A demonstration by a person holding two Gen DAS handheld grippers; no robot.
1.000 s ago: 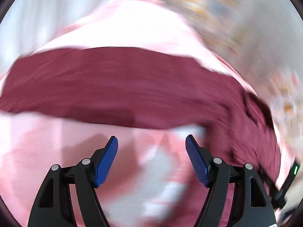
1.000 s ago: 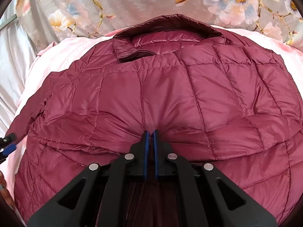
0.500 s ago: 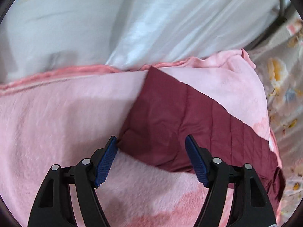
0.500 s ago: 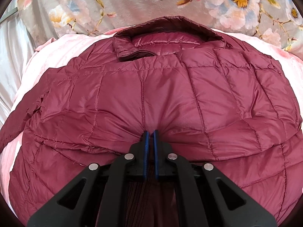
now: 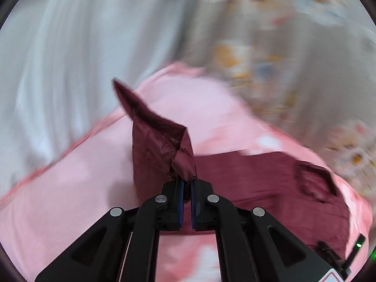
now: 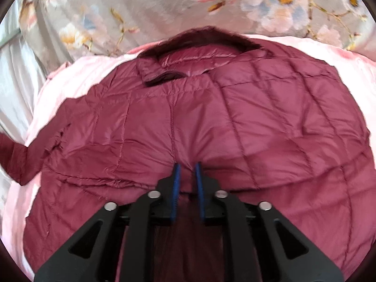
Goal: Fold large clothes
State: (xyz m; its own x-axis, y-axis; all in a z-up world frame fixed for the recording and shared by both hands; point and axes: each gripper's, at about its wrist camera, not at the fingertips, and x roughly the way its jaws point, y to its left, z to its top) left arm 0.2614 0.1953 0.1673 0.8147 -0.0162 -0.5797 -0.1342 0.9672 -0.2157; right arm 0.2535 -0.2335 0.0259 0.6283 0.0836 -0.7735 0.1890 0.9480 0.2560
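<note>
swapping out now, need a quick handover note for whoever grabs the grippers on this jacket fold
Left gripper: shut on the sleeve cuff, lifted off the pink blanket.
Right gripper: jaws opening, front fabric of the maroon jacket between them.
Jacket lies spread on the blanket, collar toward the floral bedding.
Done: sleeve gripped. Left: probably lay it across the body, then the other side and the final folds.

No words, numbers or brand names can be read anywhere. The only sign is part of a red-edged triangle on a white sticker at five o'clock in the left wrist view, on the black gripper body; its content is cut off.
</note>
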